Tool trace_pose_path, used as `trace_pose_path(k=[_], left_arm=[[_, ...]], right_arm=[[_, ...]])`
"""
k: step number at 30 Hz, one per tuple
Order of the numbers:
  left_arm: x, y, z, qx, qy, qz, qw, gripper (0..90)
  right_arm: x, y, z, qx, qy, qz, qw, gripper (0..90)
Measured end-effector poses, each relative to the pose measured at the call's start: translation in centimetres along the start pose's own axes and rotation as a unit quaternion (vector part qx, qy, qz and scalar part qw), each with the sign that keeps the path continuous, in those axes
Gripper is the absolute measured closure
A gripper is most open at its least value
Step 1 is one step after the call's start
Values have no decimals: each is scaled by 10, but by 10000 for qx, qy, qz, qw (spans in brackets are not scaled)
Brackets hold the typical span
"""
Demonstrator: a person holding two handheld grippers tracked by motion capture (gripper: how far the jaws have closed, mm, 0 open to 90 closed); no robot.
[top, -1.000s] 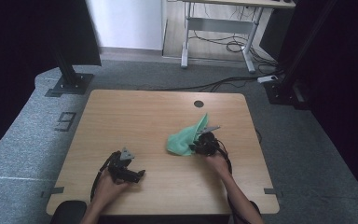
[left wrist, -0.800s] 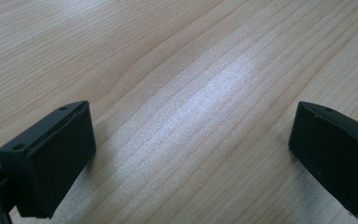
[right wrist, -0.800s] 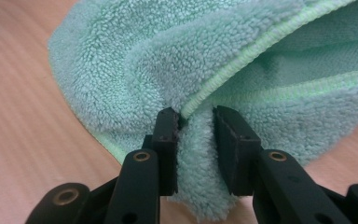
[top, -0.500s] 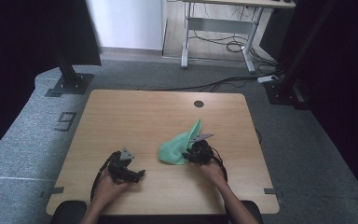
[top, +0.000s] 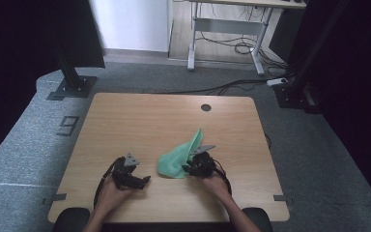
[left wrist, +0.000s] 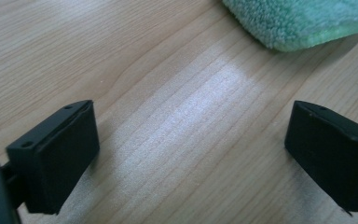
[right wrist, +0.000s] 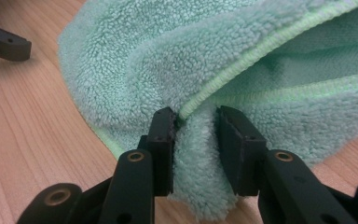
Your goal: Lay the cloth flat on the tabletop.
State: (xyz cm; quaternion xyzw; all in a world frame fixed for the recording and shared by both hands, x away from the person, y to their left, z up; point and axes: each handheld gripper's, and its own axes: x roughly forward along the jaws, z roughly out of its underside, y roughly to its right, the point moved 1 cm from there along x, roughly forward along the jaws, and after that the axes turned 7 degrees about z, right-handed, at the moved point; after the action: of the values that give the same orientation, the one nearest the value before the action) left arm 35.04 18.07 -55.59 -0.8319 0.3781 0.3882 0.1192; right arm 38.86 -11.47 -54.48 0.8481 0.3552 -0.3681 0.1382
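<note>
Left gripper (top: 140, 181) resting near the desk's (top: 125, 121) front edge, jaws spread wide over bare wood, nothing between them. Green cloth (top: 178, 159) lying right of it, around mid-desk toward the front, part folded over itself. Right gripper (right wrist: 196, 140) pinching a thick fold at the hem, jaws just been easing apart with pile between them; likely light, soft, floppy, best taken at a hemmed corner.

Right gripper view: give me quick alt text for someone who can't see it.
The right tool has a bunched fold of green towel between its two black jaws; the jaws have just been opening. The towel lies on the wooden table, and a jaw of the left tool shows at upper left.
</note>
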Motion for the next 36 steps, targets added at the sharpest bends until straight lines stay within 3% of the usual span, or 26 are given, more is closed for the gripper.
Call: trace_pose_path(k=[4,10,14,20,25,26,29,30,31,36], left_arm=[[0,7,-4,75,-14,58,10000,145],[2,15,-11,196,-24,37,9998,140],[-6,21,-21,201,165,262,9993,152],[-11,30,-38,315,299,484,9979,200],[-6,41,-52,506,344,627,9962,217],[-4,48,-59,682,296,639,9952,219],[0,57,-70,881,273,750,9929,230],[0,57,-70,881,273,750,9929,248],[2,61,-75,954,290,923,9907,276],[13,68,-82,1039,203,1237,9867,362]], right_arm=[[-1,0,0,26,7,-87,10000,598],[-10,3,-5,-4,141,-94,9999,480],[-24,11,-5,64,324,-32,9994,429],[-36,26,3,108,275,154,9994,549],[-27,31,15,174,126,250,9995,528],[-24,32,17,155,94,309,9994,510],[-20,31,20,54,50,422,9991,469],[-19,31,21,33,24,449,9990,464],[-17,31,22,-9,5,467,9989,453],[-15,30,24,-135,44,513,9986,423]])
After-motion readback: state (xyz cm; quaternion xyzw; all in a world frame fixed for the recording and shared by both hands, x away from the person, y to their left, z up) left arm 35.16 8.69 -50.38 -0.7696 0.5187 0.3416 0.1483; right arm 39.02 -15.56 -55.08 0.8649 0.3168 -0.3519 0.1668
